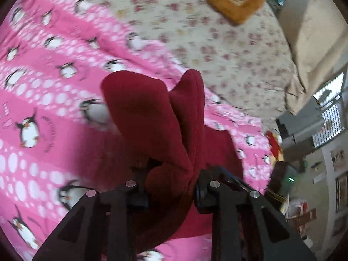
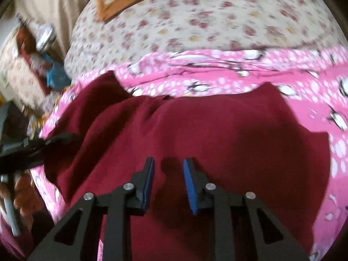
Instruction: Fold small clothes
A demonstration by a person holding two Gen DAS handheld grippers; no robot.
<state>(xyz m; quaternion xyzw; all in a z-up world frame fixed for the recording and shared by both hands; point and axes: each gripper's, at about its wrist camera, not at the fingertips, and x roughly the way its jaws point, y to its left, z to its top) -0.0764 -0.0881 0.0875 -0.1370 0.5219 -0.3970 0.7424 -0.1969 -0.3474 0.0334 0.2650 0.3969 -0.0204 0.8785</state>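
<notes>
Black linkage arms of the left gripper point(image 1: 171, 187) fill the foreground of the left wrist view, and dark red cloth is bunched between its fingers: the jaws are closed down on a gathered edge of the maroon garment point(image 1: 152, 117), which rises from the grip in two upright lobes. In the right wrist view the right gripper point(image 2: 168, 174) hangs over the middle of the same garment point(image 2: 217, 134) with a narrow gap between its blue pads point(image 2: 189, 187). No cloth shows between those pads, so that tool holds nothing; whether the tips touch the fabric cannot be told.

Step in hand, as a judgement: a fold is starting. The left gripper point(image 2: 32, 148) has pinched the garment's left edge and raised it, while the right one is placed to pin or pinch the body of the cloth.

Next move, as a judgement: carry the pinched edge across toward the opposite side, keep the remainder flat, and release only once the edges align.

Garment condition: thick, fleecy, dark red, soft and limp. It lies spread on the pink penguin-print sheet point(image 2: 315, 82), which covers a floral bedspread point(image 2: 217, 21). Its left portion is wrinkled and lifted; the right portion lies flat.
</notes>
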